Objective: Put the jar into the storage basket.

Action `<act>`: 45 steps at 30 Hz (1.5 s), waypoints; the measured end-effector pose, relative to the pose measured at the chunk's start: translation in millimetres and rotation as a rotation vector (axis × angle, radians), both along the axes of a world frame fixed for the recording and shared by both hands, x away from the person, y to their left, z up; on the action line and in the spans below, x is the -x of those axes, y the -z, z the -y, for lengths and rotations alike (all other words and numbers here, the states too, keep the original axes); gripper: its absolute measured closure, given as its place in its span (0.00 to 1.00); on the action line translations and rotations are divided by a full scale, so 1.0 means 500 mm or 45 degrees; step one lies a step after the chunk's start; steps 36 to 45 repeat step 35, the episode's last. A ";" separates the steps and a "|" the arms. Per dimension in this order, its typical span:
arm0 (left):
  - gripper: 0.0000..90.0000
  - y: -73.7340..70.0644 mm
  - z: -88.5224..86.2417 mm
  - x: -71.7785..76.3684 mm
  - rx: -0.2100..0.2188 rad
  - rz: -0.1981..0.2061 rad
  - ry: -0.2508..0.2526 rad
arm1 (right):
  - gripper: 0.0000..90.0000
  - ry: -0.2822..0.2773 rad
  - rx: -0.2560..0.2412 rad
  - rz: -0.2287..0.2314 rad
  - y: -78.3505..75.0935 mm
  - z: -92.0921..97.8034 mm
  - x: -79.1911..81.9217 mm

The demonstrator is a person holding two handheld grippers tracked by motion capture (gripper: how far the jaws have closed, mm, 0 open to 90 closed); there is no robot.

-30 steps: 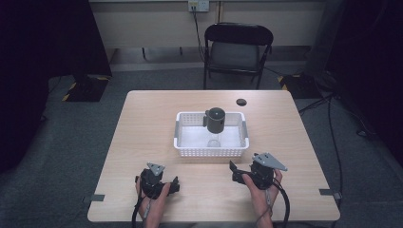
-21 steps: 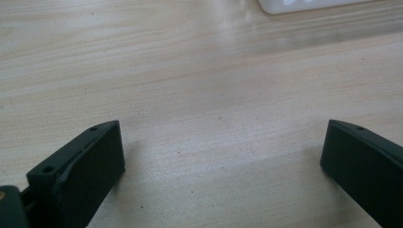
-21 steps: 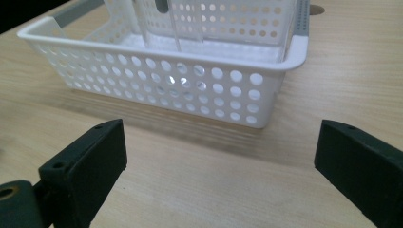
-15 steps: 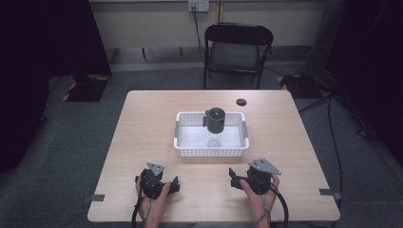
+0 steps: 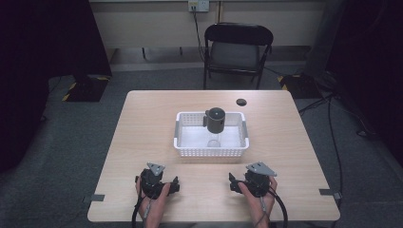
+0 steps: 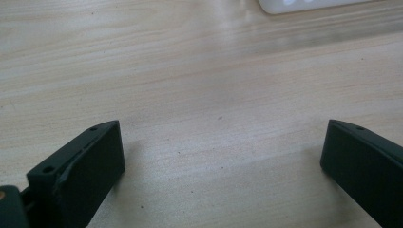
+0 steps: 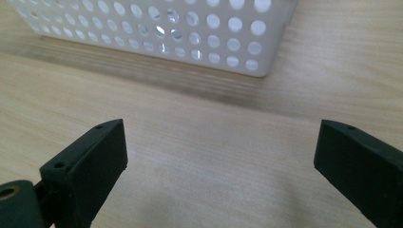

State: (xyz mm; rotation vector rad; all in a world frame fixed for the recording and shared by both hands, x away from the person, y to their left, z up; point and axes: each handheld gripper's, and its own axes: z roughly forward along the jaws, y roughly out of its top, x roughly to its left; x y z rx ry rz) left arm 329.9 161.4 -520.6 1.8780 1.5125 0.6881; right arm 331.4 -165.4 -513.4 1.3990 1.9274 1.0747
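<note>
A white perforated basket stands mid-table, and its near wall shows close in the right gripper view. Inside it a dark grey cylindrical container with a side handle stands upright at the back. A small clear item lies in front of that container. My left gripper rests near the table's front edge, left of centre, jaws wide open over bare wood. My right gripper sits to the right of it, also open and empty, facing the basket.
A small black disc lies on the table behind the basket to the right. A corner of the basket peeks into the left gripper view. A black folding chair stands beyond the far edge. Cables trail on the floor at right.
My right gripper has drawn back slightly toward the table's near edge. The left gripper has hardly moved.
</note>
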 end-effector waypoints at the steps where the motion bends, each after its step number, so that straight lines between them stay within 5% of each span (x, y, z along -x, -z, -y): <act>1: 0.00 0.000 0.000 0.000 0.000 0.000 0.000 | 0.03 -0.001 0.004 -0.025 0.002 0.000 -0.002; 13: 0.00 0.000 0.000 0.000 0.000 0.000 0.000 | 0.03 0.003 0.046 -0.140 0.018 -0.008 -0.020; 19: 0.00 0.000 0.000 0.000 0.000 0.000 0.000 | 0.03 0.024 0.125 -0.143 0.020 -0.021 -0.020; 45: 0.00 0.000 0.000 0.000 0.000 0.000 0.000 | 0.02 0.030 0.128 -0.145 0.020 -0.022 -0.020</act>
